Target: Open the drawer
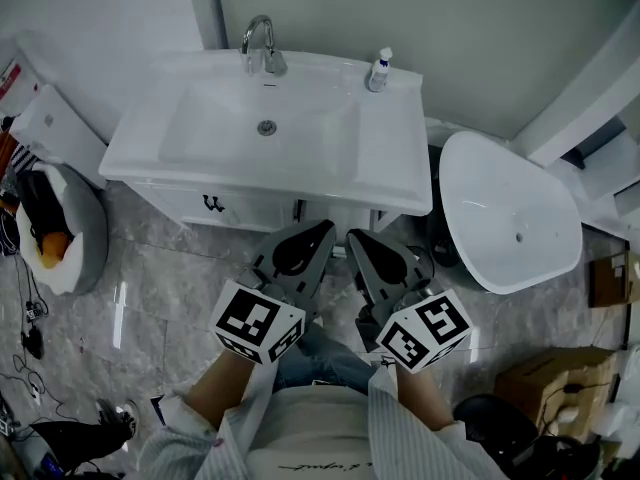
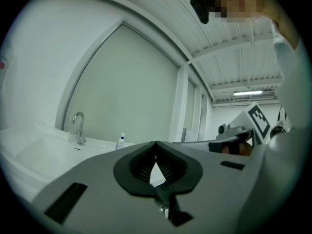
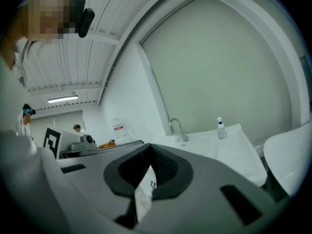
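here's the white vanity (image 1: 395, 168) from the head view, and the drawer (image 1: 250, 211) is on its front, just under the rim of the basin (image 1: 200, 133), towards the left. it is a plain white panel with one small dark curly handle (image 1: 212, 204), and it sits tucked in beneath the top, looking closed. both tools hang side by side in front of it, over the grey marble floor (image 1: 150, 298), apart from the vanity and touching nothing. the left gripper (image 1: 322, 233) has its jaws clenched tip to tip, with only a teardrop gap between the ribbed pads and nothing in it (its own view confirms that). the right gripper (image 1: 356, 240) is the same story: jaws pressed together and empty. through the slit in the right gripper view the dark handle shows against the white panel. on top of the vanity a chrome faucet (image 1: 262, 46) stands at the back of the basin, with a small bottle (image 1: 379, 70) at the back right corner. a white oval tub (image 1: 510, 218) sits to the right of the vanity.
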Demonstrator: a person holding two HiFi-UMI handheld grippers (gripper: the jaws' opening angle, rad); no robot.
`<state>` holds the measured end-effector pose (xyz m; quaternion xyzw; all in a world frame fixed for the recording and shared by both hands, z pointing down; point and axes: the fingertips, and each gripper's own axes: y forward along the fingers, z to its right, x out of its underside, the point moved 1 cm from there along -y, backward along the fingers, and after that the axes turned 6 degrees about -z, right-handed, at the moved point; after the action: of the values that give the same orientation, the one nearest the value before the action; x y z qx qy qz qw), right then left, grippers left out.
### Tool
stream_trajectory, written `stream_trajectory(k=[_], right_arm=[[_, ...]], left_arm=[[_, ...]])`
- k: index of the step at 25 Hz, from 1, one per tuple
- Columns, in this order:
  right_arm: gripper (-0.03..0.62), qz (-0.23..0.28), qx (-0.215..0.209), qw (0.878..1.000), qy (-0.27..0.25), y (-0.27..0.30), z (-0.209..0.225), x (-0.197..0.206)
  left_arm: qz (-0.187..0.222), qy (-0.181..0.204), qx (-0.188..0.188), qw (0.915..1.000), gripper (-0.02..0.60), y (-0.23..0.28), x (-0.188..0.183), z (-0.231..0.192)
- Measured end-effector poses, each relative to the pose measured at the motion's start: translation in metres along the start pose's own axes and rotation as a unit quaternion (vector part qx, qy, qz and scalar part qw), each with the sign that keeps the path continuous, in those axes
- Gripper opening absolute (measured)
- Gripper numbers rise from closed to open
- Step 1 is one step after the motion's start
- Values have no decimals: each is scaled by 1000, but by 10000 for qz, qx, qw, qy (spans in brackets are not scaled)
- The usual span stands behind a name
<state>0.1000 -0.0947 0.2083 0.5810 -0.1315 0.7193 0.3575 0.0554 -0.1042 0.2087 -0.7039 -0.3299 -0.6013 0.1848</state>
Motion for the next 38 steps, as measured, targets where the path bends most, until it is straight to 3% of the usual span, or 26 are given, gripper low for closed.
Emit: stream_trajectory(k=[24, 38], right_arm=[[9, -99, -38, 9999, 41, 5, 7, -3], [9, -143, -121, 9997, 169, 1, 8, 1]], left_arm=[[-87, 132, 62, 9999, 15, 4, -5, -2], [-382, 357, 490, 9974, 15, 0, 4, 4]])
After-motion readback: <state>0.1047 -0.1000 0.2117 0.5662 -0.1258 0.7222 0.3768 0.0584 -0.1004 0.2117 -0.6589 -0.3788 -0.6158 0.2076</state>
